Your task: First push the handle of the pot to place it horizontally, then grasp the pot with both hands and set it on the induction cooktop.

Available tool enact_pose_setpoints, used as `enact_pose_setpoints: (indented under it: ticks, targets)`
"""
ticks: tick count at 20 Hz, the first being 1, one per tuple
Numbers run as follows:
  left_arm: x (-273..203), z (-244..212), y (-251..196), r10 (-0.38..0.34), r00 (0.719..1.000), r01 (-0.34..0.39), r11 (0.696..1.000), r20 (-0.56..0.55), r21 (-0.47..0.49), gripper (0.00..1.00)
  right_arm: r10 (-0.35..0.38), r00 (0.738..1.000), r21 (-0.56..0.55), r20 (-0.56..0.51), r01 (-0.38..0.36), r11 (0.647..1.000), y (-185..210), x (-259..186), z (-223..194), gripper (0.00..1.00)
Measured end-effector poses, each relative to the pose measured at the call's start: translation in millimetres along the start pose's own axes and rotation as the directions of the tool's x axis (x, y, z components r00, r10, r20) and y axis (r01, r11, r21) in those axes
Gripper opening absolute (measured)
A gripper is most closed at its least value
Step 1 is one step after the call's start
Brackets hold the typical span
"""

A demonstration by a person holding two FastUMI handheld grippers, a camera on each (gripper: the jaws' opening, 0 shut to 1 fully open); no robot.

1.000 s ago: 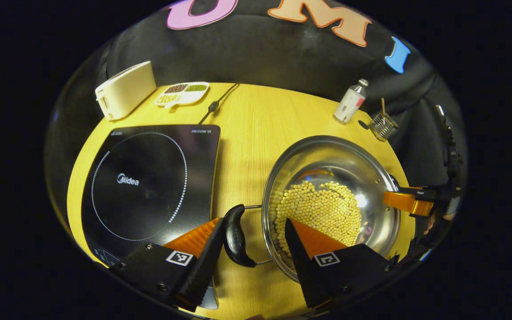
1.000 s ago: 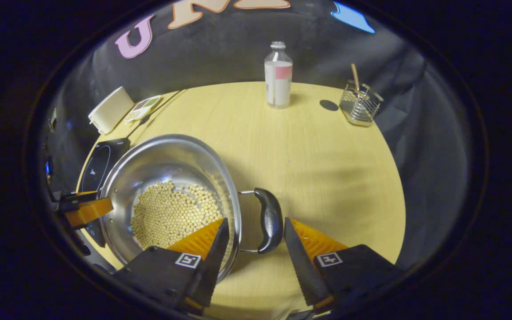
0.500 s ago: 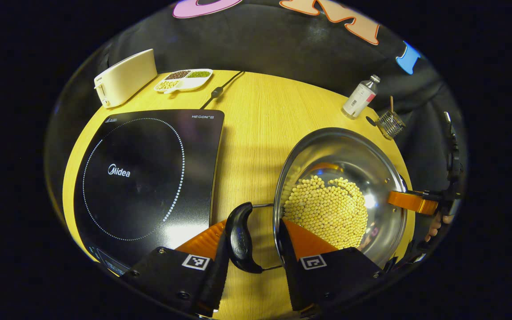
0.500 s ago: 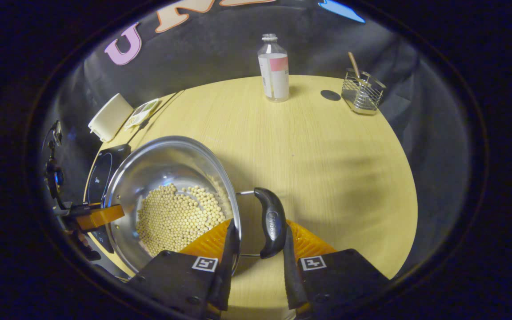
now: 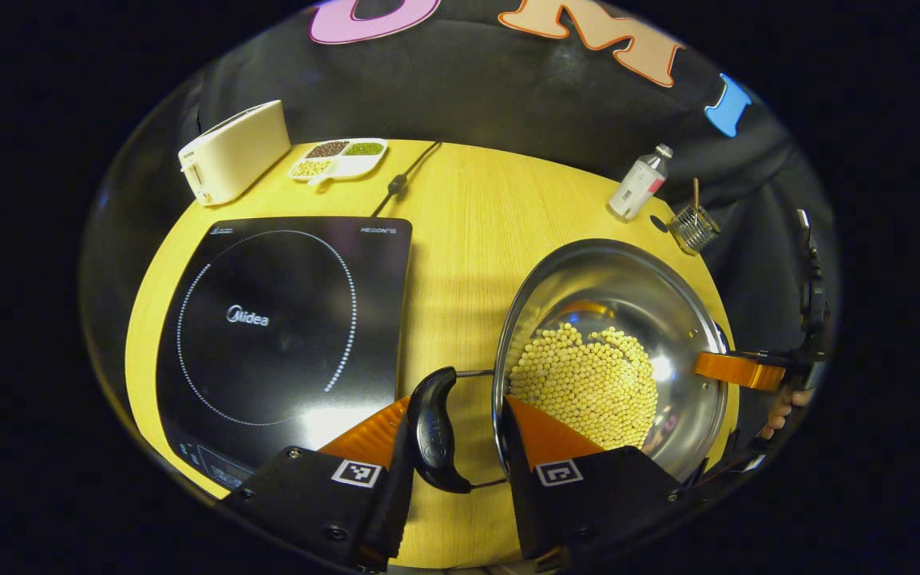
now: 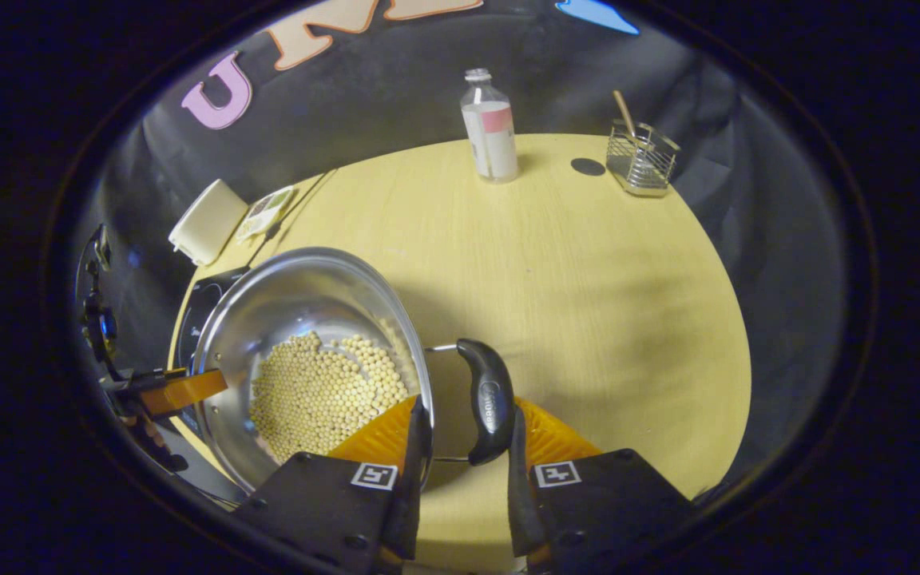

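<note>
A steel pot [image 5: 628,295] with yellow beans in its bottom sits right of the black induction cooktop [image 5: 284,319]. My left gripper [image 5: 455,399] is shut on the pot's left handle [image 5: 433,431]: one finger presses the black grip, the other reaches inside the pot's wall. In the right gripper view the same pot [image 6: 300,303] has my right gripper [image 6: 466,403] shut on its right handle [image 6: 490,399] the same way. Whether the pot touches the table I cannot tell. Each view shows the other gripper's finger at the pot's far rim.
On the round wooden table [image 5: 460,224] stand a white appliance [image 5: 232,152] and a divided dish [image 5: 338,156] at the back left. A bottle [image 6: 489,128] and a wire basket [image 6: 640,156] stand at the back right. A cable [image 5: 404,176] runs behind the cooktop.
One second ago both grippers stood open astride the handles; both have closed on them. Since then the pot and grippers have shifted slightly toward the cooktop.
</note>
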State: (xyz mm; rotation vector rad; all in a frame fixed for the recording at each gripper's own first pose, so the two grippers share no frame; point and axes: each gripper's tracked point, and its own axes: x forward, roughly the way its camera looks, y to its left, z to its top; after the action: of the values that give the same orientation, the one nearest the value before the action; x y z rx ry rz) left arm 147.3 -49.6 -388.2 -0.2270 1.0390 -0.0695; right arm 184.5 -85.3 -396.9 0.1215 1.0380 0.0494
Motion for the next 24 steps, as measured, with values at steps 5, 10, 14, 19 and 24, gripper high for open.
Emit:
enact_pose_setpoints:
  ticks: [5,10,14,19,24]
  targets:
    - [-41.0,27.2,33.4,0.032,0.998,-0.032,0.999,0.059,0.005,0.58,0.048,0.998,0.014,0.026,-0.049,0.999,46.3,-16.6,12.0,0.42]
    - [-61.4,41.0,88.7,0.045,0.995,-0.045,0.999,0.087,-0.009,0.58,0.070,0.997,0.006,0.035,-0.070,0.997,106.8,-27.2,15.5,0.41]
    - [-63.0,51.2,139.0,0.007,0.996,-0.007,1.000,0.086,-0.002,0.56,0.031,0.999,0.015,0.030,-0.031,0.999,156.3,-25.7,11.2,0.41]
    - [-50.6,65.0,201.6,-0.064,0.994,0.060,0.997,0.088,0.048,0.57,-0.040,0.999,0.056,0.001,0.040,0.998,215.8,-19.9,-5.8,0.47]
    - [-37.1,71.3,253.9,-0.103,0.991,0.101,0.995,0.082,0.023,0.55,-0.094,0.995,0.031,-0.019,0.094,0.995,265.8,-15.9,-9.2,0.47]
